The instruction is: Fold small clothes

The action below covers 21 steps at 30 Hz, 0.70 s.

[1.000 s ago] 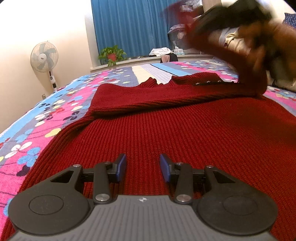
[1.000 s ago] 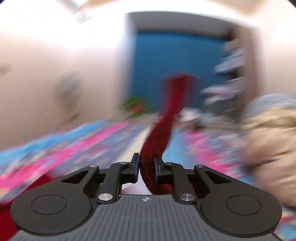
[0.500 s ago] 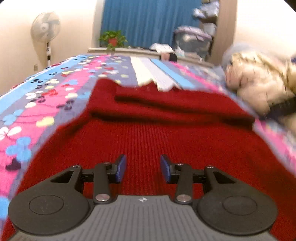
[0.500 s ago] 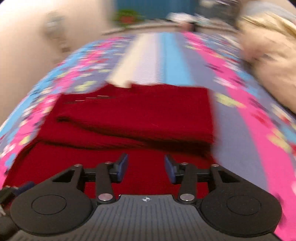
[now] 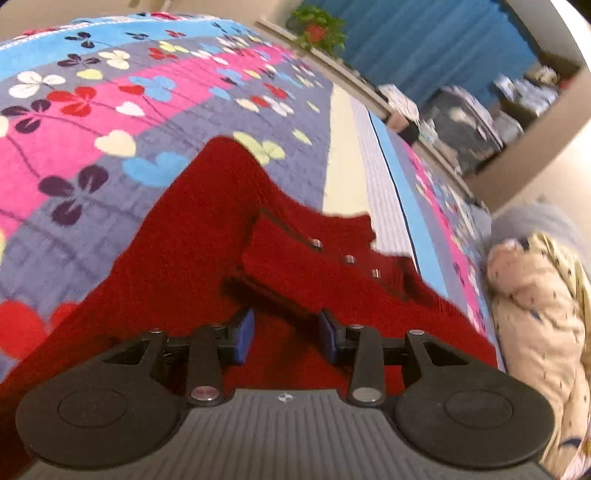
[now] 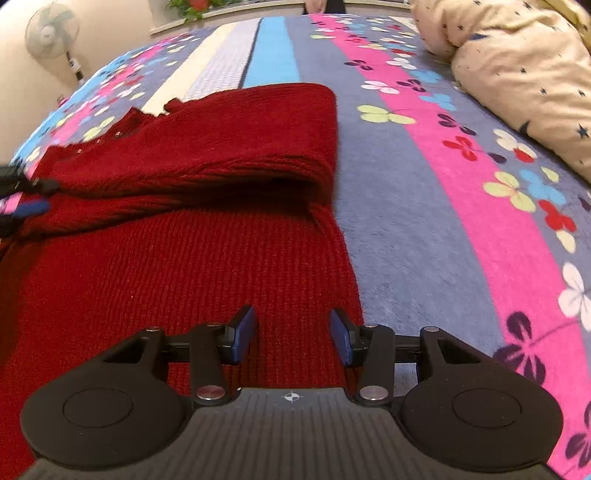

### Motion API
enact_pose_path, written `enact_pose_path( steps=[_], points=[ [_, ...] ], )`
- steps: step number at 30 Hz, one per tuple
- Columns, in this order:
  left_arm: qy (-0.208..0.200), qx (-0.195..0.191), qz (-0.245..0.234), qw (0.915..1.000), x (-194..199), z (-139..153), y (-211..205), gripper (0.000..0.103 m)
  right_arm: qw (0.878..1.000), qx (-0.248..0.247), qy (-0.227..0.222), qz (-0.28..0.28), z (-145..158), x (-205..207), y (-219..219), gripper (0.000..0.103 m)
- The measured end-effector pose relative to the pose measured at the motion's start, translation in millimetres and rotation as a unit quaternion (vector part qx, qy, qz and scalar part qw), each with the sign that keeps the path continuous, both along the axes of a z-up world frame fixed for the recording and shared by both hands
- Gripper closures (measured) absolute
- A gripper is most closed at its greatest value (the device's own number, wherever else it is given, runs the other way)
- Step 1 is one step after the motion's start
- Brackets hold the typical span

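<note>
A dark red knitted sweater (image 6: 184,277) lies flat on the flowered bedspread (image 6: 424,184). Its upper part, with one sleeve, is folded over across the body (image 6: 240,136). My right gripper (image 6: 293,317) hovers open over the sweater's right edge, nothing between its pads. In the left wrist view the sweater (image 5: 177,258) shows a folded sleeve with small metal buttons (image 5: 347,258). My left gripper (image 5: 285,321) is tilted just above the fold, its jaws closing slightly with only air between them. It also shows at the left edge of the right wrist view (image 6: 37,195).
A cream quilt with dark stars (image 6: 517,74) is bunched at the bed's right side. A standing fan (image 6: 51,29) is by the wall at left. A potted plant (image 5: 317,29) and a blue curtain (image 5: 443,44) are beyond the bed.
The right gripper let go of the red sleeve, which now lies folded across the sweater, and dropped low over the right edge. The left gripper swung sideways and rolled.
</note>
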<state>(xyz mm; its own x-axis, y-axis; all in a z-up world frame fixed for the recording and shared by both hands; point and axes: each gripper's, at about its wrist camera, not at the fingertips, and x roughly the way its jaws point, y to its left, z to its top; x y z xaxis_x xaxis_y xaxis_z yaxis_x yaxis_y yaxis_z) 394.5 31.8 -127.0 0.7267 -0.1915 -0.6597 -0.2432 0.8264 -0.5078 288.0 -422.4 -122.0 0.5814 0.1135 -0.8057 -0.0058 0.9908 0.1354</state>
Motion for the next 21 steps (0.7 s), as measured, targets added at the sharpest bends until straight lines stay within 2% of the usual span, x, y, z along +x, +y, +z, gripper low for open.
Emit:
enact_pose_path(
  steps=[1,3,6,7,9,10,11,12,13,15,16,18,19,20,21],
  points=[
    [-0.002,0.000,0.002,1.0000,3,1,0,0.065,1.000,-0.005,-0.001,0.004,1,1,2,0.055],
    [-0.015,0.014,-0.004,0.9998,7,9,0,0.091,1.000,-0.008,0.000,0.006,0,7,4,0.055],
    [-0.090,0.058,0.017,0.9941,-15,36,3,0.092,1.000,-0.013,0.000,0.008,0,8,6,0.055],
    [-0.102,0.071,0.029,0.9918,-22,42,3,0.091,1.000,-0.014,0.001,0.008,0,9,7,0.055],
    [-0.087,0.085,0.037,0.9919,-27,41,2,0.087,1.000,-0.015,0.001,0.008,0,10,7,0.055],
    [-0.059,0.099,0.036,0.9927,-25,38,-1,0.082,1.000,-0.016,0.001,0.009,-1,11,7,0.055],
    [-0.039,0.128,0.042,0.9901,-23,37,-6,0.082,1.000,-0.016,0.001,0.008,-1,11,7,0.055],
    [-0.045,0.156,0.052,0.9853,-25,40,-11,0.082,1.000,-0.015,0.002,0.008,0,11,7,0.055],
    [-0.070,0.185,0.064,0.9780,-32,47,-16,0.079,1.000,-0.016,0.002,0.007,0,11,7,0.054],
    [-0.103,0.218,0.075,0.9675,-38,57,-25,0.078,1.000,-0.018,0.002,0.007,0,11,8,0.055],
    [-0.109,0.226,0.069,0.9654,-37,58,-31,0.078,1.000,-0.018,0.001,0.007,0,11,8,0.055],
    [-0.085,0.220,0.005,0.9718,-25,47,-42,0.075,1.000,-0.018,0.002,0.008,0,12,7,0.054],
    [-0.025,0.210,-0.053,0.9760,-10,30,-49,0.073,1.000,-0.018,0.002,0.007,0,12,7,0.054],
    [0.025,0.221,-0.085,0.9712,-1,16,-54,0.073,1.000,-0.019,0.003,0.007,0,12,8,0.054],
    [0.007,0.247,-0.091,0.9646,-7,17,-58,0.073,1.000,-0.019,0.003,0.006,0,13,8,0.054]
  ],
)
